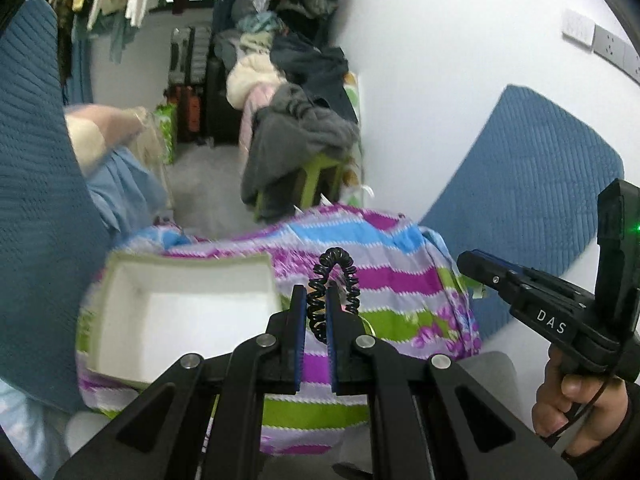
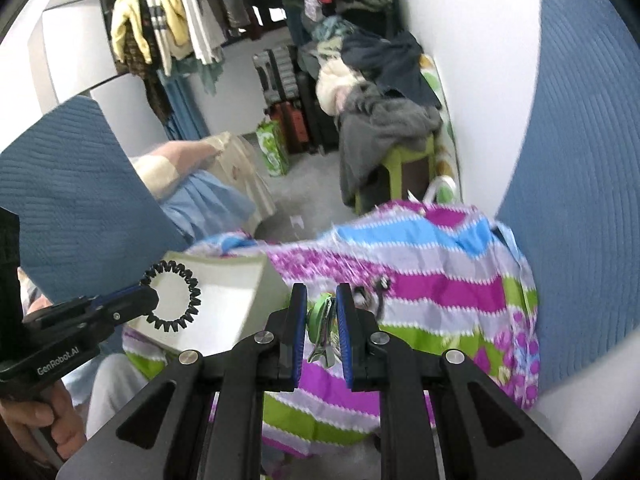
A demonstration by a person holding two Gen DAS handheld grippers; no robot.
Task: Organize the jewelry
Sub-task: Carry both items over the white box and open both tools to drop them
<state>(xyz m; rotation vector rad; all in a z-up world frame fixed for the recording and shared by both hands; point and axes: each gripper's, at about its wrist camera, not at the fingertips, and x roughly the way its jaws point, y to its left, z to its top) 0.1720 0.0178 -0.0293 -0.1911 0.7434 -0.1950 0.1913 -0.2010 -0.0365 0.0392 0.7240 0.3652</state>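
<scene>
My left gripper (image 1: 316,296) is shut on a black spiral hair tie (image 1: 334,276), which loops up above the fingertips. In the right wrist view the left gripper (image 2: 136,300) holds that hair tie (image 2: 176,298) over the open white box (image 2: 228,304). The white box (image 1: 180,320) sits on the striped cloth (image 1: 392,280) to the left. My right gripper (image 2: 322,300) is narrowly parted around a green hair clip (image 2: 320,328) lying on the cloth; I cannot tell whether the pads touch it. Another small dark item (image 2: 374,290) lies just beyond. The right gripper also shows in the left wrist view (image 1: 476,266).
Blue quilted cushions (image 1: 524,184) stand at both sides of the cloth-covered surface. Behind are a green stool piled with clothes (image 2: 388,132), suitcases (image 2: 288,92), hanging clothes (image 2: 168,28) and a white wall (image 1: 440,60). A person in light blue (image 2: 200,196) is at left.
</scene>
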